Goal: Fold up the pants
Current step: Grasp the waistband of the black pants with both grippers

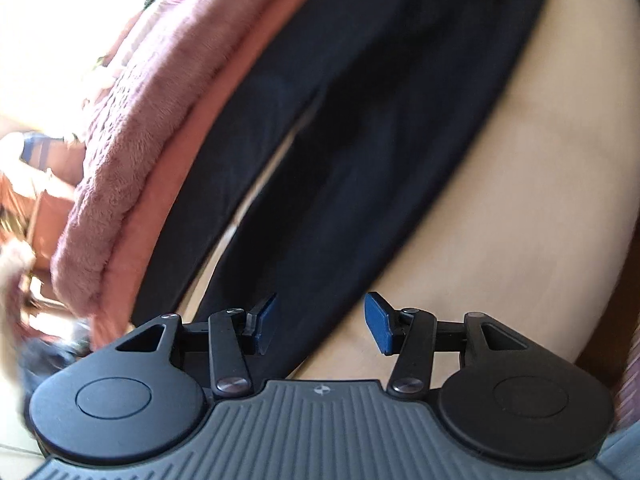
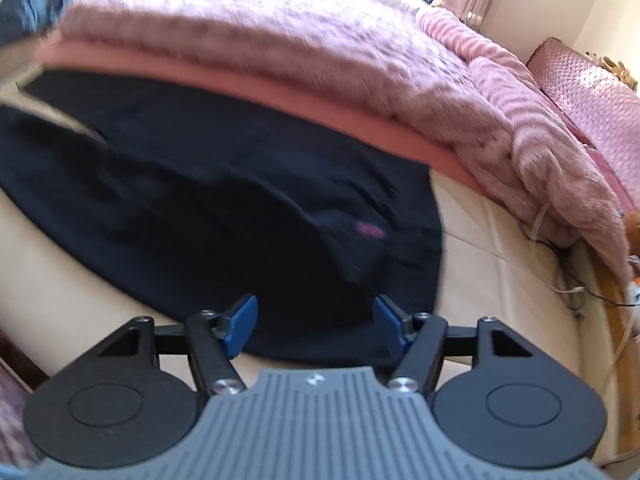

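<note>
Dark pants (image 2: 208,184) lie spread on a beige bed (image 2: 480,264) beside a pink blanket (image 2: 320,52). Both frames are blurred. Left tongs (image 1: 320,322) and right tongs (image 2: 314,322) stand parted, gripping nothing.

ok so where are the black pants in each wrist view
Left wrist: the pants run diagonally from top right to the bottom centre, both legs showing, one leg's end between the left gripper fingers.
Right wrist: they fill the left and centre, with the edge nearest the camera at the right gripper.
Shared landmark: the pink blanket beyond them.
</note>
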`<state>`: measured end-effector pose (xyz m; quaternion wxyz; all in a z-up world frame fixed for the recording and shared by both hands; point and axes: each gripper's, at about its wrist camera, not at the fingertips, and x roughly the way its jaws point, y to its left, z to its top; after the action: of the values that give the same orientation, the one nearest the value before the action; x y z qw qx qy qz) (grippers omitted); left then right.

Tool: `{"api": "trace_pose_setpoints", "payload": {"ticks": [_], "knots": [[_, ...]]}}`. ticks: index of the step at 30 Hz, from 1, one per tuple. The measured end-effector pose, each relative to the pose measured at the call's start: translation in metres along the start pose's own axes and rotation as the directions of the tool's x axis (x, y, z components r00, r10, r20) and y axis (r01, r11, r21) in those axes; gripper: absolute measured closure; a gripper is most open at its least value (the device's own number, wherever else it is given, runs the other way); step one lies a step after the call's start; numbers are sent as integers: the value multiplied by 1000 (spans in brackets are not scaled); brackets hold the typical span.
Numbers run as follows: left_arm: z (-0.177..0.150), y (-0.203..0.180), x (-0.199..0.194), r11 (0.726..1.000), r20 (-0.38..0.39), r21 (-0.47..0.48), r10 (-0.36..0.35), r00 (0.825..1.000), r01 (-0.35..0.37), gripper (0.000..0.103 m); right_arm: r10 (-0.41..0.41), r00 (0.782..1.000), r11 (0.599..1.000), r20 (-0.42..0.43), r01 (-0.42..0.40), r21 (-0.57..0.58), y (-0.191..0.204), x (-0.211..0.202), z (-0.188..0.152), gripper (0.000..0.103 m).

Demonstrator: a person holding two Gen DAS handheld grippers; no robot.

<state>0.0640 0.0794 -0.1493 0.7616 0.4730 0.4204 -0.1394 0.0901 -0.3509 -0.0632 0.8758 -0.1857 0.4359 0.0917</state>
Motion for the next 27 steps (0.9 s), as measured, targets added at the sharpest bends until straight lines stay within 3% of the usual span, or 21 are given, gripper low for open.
{"api": "trace_pose_setpoints", "payload": {"ticks": [3, 7, 12, 13, 14, 16, 17, 21, 23, 27], "knots": [[-12, -6, 18, 998, -49, 68, 8, 999, -5, 45, -55, 996, 998, -66, 51, -48, -17, 20, -16, 43], [-10, -8, 26, 997, -45, 75, 29, 999, -26, 45, -76, 991, 993, -114, 65, -95, -29, 38, -25, 43], [-2, -21, 30, 988, -40, 116, 110, 993, -104, 46, -97, 987, 961, -126, 60, -271, -21, 48, -34, 43], [0, -23, 31, 986, -41, 114, 124, 991, -119, 51, -100, 987, 951, -129, 56, -306, -20, 48, -36, 43], [2, -26, 30, 986, -43, 105, 131, 990, -126, 66, -103, 986, 938, -134, 51, -343, -18, 49, -39, 43], [7, -27, 38, 987, -77, 60, 152, 985, -147, 91, -118, 982, 911, -147, 48, -410, -14, 49, -41, 43], [8, -27, 42, 989, -103, 28, 149, 983, -147, 98, -130, 980, 896, -150, 51, -442, -12, 50, -44, 43], [12, -16, 37, 979, -90, -99, 169, 982, -177, 102, -166, 973, 848, -160, 58, -526, -12, 60, -50, 46], [11, -3, 29, 963, -81, -199, 171, 982, -184, 102, -179, 970, 815, -165, 52, -577, -11, 67, -55, 52], [11, 36, 11, 890, -45, -426, 158, 986, -163, 102, -153, 976, 789, -155, 26, -614, -10, 75, -56, 56]]}}
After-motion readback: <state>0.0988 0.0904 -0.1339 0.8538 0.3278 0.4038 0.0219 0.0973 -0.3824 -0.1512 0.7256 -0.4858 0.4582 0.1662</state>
